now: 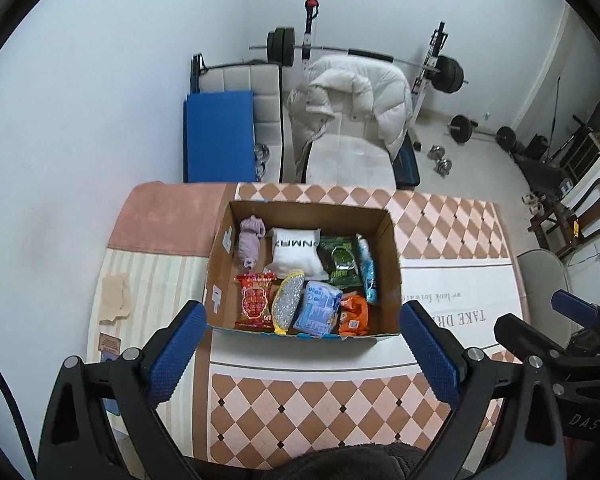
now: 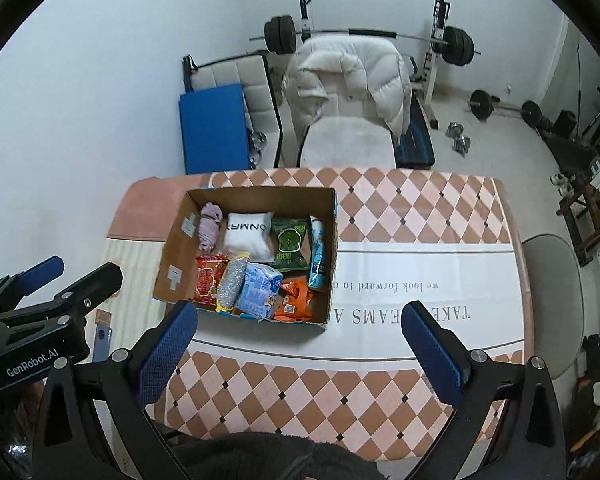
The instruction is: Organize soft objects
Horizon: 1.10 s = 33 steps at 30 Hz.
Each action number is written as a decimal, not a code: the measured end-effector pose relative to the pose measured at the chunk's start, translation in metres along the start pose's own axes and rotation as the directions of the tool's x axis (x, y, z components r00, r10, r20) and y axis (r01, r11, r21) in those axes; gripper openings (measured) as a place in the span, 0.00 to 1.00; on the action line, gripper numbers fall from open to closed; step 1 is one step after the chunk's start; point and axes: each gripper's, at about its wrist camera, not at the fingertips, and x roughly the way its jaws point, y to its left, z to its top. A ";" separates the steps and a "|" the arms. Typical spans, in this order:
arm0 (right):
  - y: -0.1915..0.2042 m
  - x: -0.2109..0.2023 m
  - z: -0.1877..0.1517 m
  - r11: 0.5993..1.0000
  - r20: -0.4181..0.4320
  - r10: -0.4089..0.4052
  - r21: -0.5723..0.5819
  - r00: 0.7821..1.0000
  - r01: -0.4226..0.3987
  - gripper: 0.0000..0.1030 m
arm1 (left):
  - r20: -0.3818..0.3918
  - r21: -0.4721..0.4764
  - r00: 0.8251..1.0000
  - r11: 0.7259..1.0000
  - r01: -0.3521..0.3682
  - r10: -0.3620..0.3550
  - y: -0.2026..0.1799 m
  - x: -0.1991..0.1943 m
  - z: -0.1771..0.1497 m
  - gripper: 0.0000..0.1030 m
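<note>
Dark fleece point(image 2: 260, 456) partly cut off below

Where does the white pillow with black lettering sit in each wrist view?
Left wrist: the white pillow lies in the back row of the cardboard box, just above picture centre.
Right wrist: the white pillow is in the same back row, left of centre.
Shared landmark: the purple cloth roll immediately to its left.

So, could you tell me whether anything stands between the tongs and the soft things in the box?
Nothing visible does: left tongs and right tongs hang open above the open-topped cardboard box, and the white pillow lies uncovered.
</note>
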 end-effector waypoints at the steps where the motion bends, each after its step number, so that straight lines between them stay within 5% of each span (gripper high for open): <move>1: 0.001 -0.007 -0.001 1.000 0.010 0.001 -0.005 1.000 -0.001 1.00 | 0.017 0.004 1.000 1.000 -0.005 0.005 -0.001 -0.007 0.000 0.96; 11: 0.000 -0.042 -0.011 0.999 0.061 -0.025 -0.028 0.998 0.026 1.00 | 0.038 0.006 0.999 1.000 -0.015 0.014 -0.005 -0.026 -0.015 0.96; 33: -0.011 -0.011 -0.013 0.994 0.038 -0.103 -0.020 0.994 0.104 1.00 | 0.019 -0.031 0.998 0.998 -0.059 0.060 0.005 -0.001 -0.025 1.00</move>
